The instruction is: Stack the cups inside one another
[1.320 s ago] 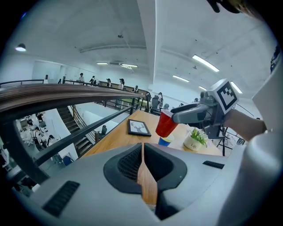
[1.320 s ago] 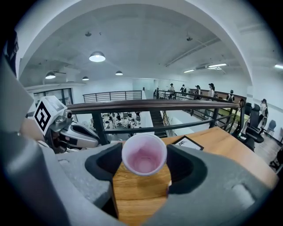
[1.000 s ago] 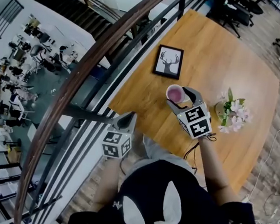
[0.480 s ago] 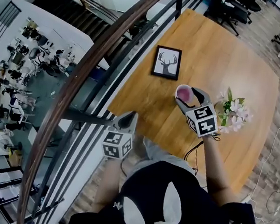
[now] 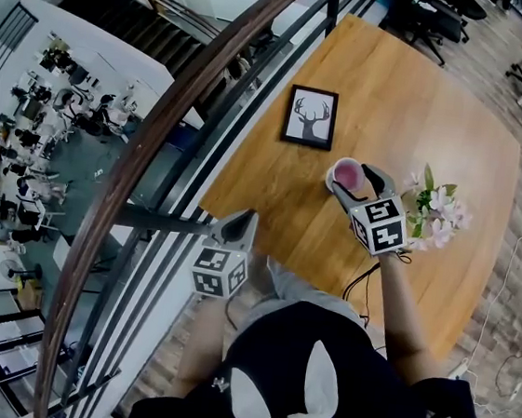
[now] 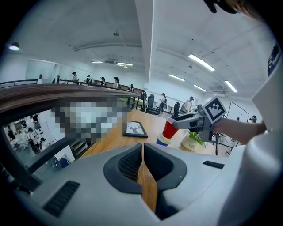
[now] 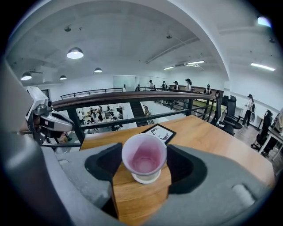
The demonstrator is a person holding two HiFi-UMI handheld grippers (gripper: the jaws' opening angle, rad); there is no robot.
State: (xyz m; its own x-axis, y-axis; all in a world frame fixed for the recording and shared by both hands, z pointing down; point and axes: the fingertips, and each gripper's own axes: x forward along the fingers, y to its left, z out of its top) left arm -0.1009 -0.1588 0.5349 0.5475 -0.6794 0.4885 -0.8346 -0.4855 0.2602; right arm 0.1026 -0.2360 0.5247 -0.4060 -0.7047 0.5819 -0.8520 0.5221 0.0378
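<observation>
A red cup (image 6: 170, 128), pink inside (image 7: 144, 158), is gripped at its sides by my right gripper (image 5: 350, 181), whose jaws stand wide around it. In the left gripper view it hangs tilted just above a blue and white cup (image 6: 163, 141) that stands on the wooden table (image 5: 424, 91). In the right gripper view only a white rim (image 7: 146, 179) of that lower cup shows under the red one. My left gripper (image 5: 243, 222) hangs at the table's near edge by the railing, shut and empty, well apart from the cups.
A framed deer picture (image 5: 310, 117) lies beyond the cups. A pot of pink flowers (image 5: 432, 210) stands close to the right of the right gripper. A dark railing (image 5: 191, 83) runs along the table's left edge, with a drop to a lower floor behind it.
My right gripper has carried the red cup to the right, toward the flower pot, and a little lower. The left gripper has stayed where it was.
</observation>
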